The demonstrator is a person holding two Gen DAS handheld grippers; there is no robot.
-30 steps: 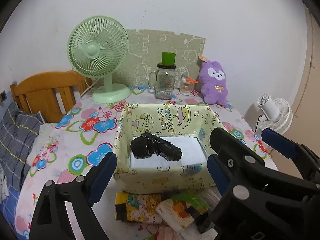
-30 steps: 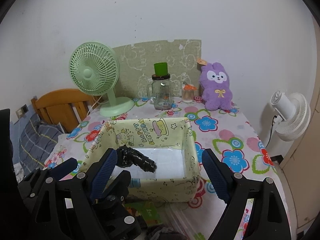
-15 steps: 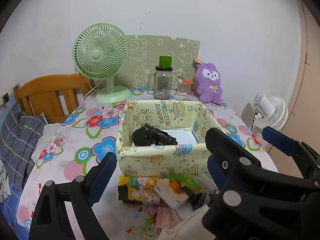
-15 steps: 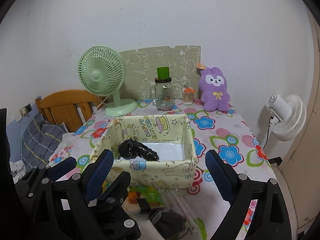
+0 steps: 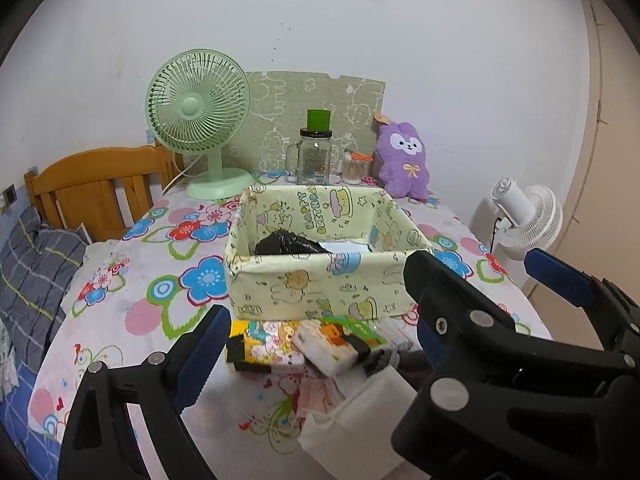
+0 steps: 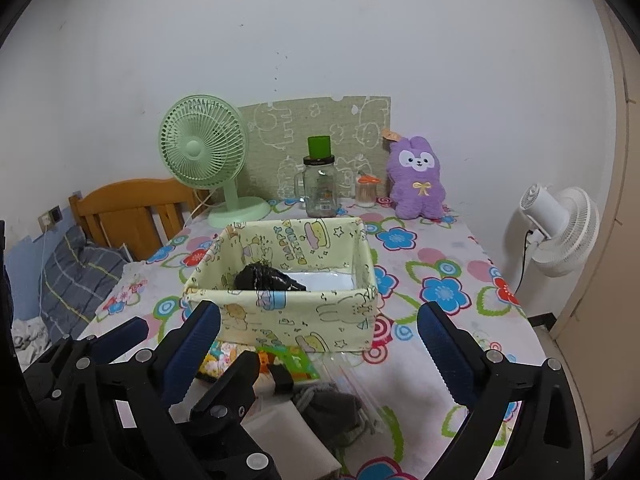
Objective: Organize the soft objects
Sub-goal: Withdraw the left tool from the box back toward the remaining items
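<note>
A pale yellow cartoon-print fabric bin [image 5: 320,288] [image 6: 304,320] sits mid-table with a black bundled soft item [image 5: 288,245] [image 6: 260,278] inside at its left. In front of it lie small soft packets: a yellow cartoon one [image 5: 266,346], a white-orange one [image 5: 326,350], a white pack [image 5: 360,420] and a grey knitted item [image 6: 328,406]. My left gripper [image 5: 316,344] is open and empty above the packets. My right gripper [image 6: 318,352] is open and empty, near the bin's front wall.
At the back of the floral tablecloth [image 5: 160,292] stand a green desk fan [image 5: 200,120], a glass jar with green lid [image 5: 316,152], a toothpick holder [image 5: 354,166] and a purple plush [image 5: 404,164]. A wooden headboard [image 5: 92,188] is left, a white fan [image 5: 524,220] right.
Both grippers have pulled back and lowered away from the bin, so the packets in front of it have come into view. Both stay open and empty.
</note>
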